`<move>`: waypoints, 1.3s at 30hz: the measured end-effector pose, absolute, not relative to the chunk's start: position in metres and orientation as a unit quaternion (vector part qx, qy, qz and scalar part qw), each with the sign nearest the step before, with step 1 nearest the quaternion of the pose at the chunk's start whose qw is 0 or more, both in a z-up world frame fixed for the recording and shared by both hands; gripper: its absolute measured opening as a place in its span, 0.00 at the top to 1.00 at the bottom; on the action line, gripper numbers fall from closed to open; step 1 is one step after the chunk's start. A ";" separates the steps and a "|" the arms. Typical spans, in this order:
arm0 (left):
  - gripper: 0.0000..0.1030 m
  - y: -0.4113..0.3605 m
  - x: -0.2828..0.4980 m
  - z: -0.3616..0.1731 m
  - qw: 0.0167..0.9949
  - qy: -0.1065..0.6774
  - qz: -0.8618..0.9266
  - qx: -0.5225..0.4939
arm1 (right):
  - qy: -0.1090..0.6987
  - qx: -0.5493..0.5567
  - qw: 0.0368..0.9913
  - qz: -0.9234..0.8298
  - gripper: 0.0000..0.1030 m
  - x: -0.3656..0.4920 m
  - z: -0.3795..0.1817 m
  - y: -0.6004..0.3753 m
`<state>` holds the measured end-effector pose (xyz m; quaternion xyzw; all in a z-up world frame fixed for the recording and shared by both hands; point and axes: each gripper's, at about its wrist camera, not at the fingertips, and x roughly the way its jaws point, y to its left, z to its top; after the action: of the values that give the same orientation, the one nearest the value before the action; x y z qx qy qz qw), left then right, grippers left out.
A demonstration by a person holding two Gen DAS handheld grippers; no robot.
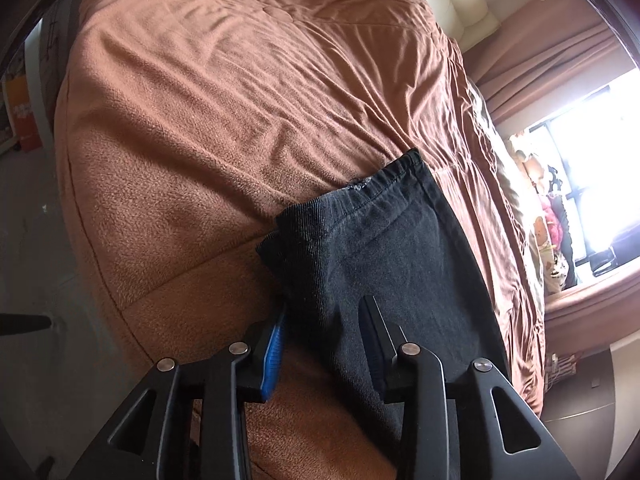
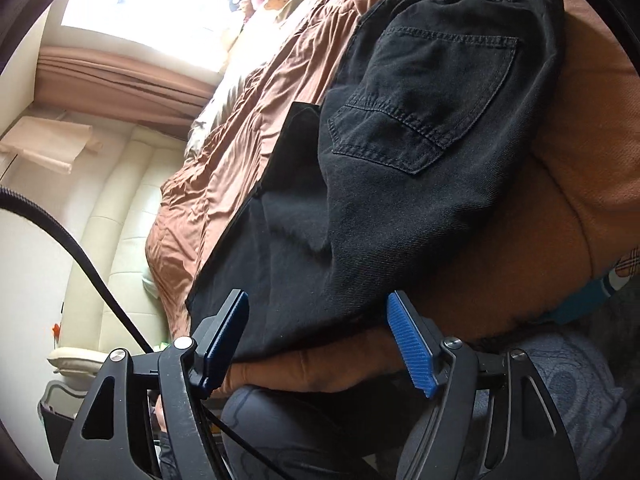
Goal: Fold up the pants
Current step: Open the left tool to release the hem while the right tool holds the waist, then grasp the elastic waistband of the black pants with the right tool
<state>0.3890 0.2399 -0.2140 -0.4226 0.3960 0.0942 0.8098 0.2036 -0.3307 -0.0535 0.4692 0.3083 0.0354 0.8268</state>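
Black denim pants with an elastic waistband (image 2: 420,120) lie folded near the edge of a bed under a rust-brown fleece blanket (image 1: 200,120). The left hand-held gripper (image 1: 324,332) and right hand-held gripper (image 2: 320,328), both released, straddle the cloth without pinching it, apparently having laid a fold.

Black denim pants (image 2: 400,184) are lying folded on the brown bedspread (image 1: 240,100) near the bed's edge, elastic waistband farthest from the edge. A stitched back pocket is facing up. The bottom fold is lying at the mattress edge, fabric slightly rumpled, layers stacked unevenly.
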 end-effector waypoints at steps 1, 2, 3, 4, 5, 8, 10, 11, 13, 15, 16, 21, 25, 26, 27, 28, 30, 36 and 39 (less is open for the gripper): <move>0.63 0.239 0.387 -0.214 0.810 0.395 0.092 -0.423 | 0.303 0.471 0.828 0.034 0.31 0.198 -0.051 -0.335; 0.63 0.237 0.384 -0.214 0.811 0.394 0.091 -0.423 | 0.298 0.473 0.829 0.031 0.31 0.192 -0.051 -0.340; 0.63 0.235 0.382 -0.214 0.812 0.394 0.090 -0.422 | 0.292 0.475 0.830 0.027 0.31 0.188 -0.049 -0.346; 0.63 0.234 0.381 -0.214 0.812 0.394 0.089 -0.421 | 0.287 0.476 0.831 0.025 0.31 0.181 -0.049 -0.351; 0.63 0.233 0.379 -0.214 0.812 0.395 0.088 -0.420 | 0.279 0.478 0.832 0.020 0.31 0.177 -0.047 -0.359; 0.63 0.229 0.375 -0.213 0.812 0.397 0.088 -0.419 | 0.258 0.485 0.836 0.003 0.31 0.165 -0.044 -0.385; 0.63 0.226 0.373 -0.211 0.812 0.399 0.089 -0.416 | 0.246 0.487 0.838 -0.017 0.31 0.158 -0.044 -0.406; 0.63 0.224 0.372 -0.210 0.812 0.400 0.089 -0.415 | 0.240 0.489 0.839 -0.025 0.31 0.155 -0.044 -0.417; 0.63 0.220 0.371 -0.209 0.812 0.402 0.089 -0.414 | 0.232 0.490 0.839 -0.042 0.31 0.153 -0.047 -0.434; 0.63 0.216 0.370 -0.207 0.812 0.404 0.089 -0.413 | 0.228 0.490 0.840 -0.054 0.31 0.155 -0.047 -0.451; 0.63 0.214 0.369 -0.207 0.811 0.404 0.088 -0.413 | 0.227 0.489 0.840 -0.060 0.31 0.158 -0.048 -0.457; 0.63 0.202 0.367 -0.207 0.810 0.405 0.088 -0.414 | 0.227 0.473 0.848 -0.078 0.31 0.179 -0.060 -0.477; 0.63 0.193 0.367 -0.208 0.811 0.405 0.089 -0.413 | 0.231 0.476 0.843 -0.097 0.31 0.194 -0.076 -0.500; 0.63 0.190 0.368 -0.208 0.811 0.405 0.090 -0.413 | 0.230 0.478 0.842 -0.101 0.31 0.200 -0.080 -0.505; 0.63 0.189 0.368 -0.209 0.811 0.405 0.092 -0.413 | 0.231 0.478 0.841 -0.104 0.31 0.204 -0.083 -0.511; 0.63 0.188 0.368 -0.209 0.810 0.405 0.094 -0.413 | 0.233 0.476 0.841 -0.108 0.31 0.211 -0.085 -0.515; 0.63 0.187 0.369 -0.209 0.810 0.404 0.098 -0.413 | 0.239 0.471 0.841 -0.116 0.31 0.218 -0.086 -0.521; 0.63 0.183 0.369 -0.209 0.811 0.404 0.108 -0.409 | 0.266 0.451 0.842 -0.128 0.31 0.247 -0.085 -0.530; 0.63 0.181 0.370 -0.208 0.812 0.406 0.109 -0.405 | 0.278 0.440 0.845 -0.124 0.31 0.259 -0.081 -0.526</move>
<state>0.3696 0.1807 -0.2084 -0.4048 0.4058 0.1092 0.8121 0.2586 -0.5265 -0.0815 0.4397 0.2778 -0.1241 0.8450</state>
